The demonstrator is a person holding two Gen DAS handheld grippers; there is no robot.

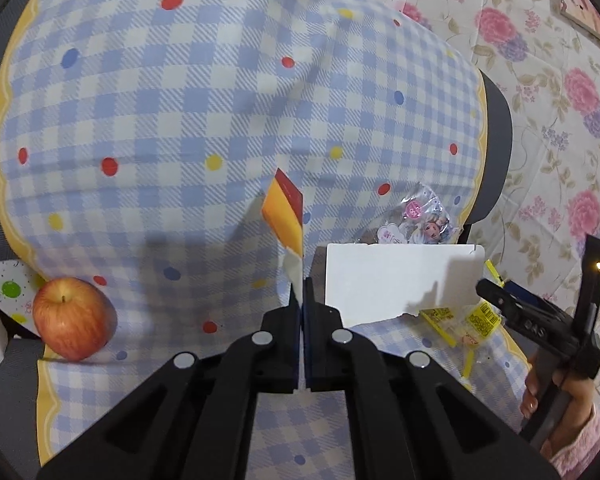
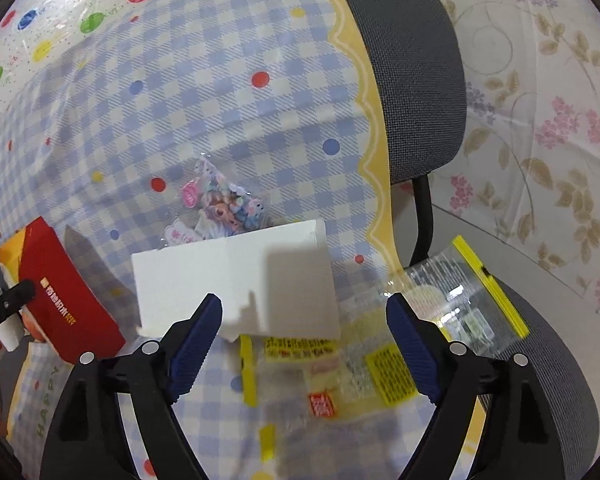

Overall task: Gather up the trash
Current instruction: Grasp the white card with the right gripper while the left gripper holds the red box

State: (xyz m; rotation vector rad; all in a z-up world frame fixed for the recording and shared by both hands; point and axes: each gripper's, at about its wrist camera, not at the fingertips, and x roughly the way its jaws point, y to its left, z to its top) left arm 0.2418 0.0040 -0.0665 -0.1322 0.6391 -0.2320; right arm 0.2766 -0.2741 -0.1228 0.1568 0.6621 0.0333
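Observation:
My left gripper is shut on the edge of a red and orange carton and holds it upright above the checked cloth; the carton also shows at the left of the right wrist view. My right gripper is open and empty, hovering over a clear wrapper with yellow labels. A flat white card lies just ahead of it, with a clear toy packet behind. A clear zip bag with a yellow strip lies at the right.
A red apple sits at the cloth's left edge. The blue checked cloth covers a seat; a grey mesh chair stands at the right. A floral sheet lies beyond it.

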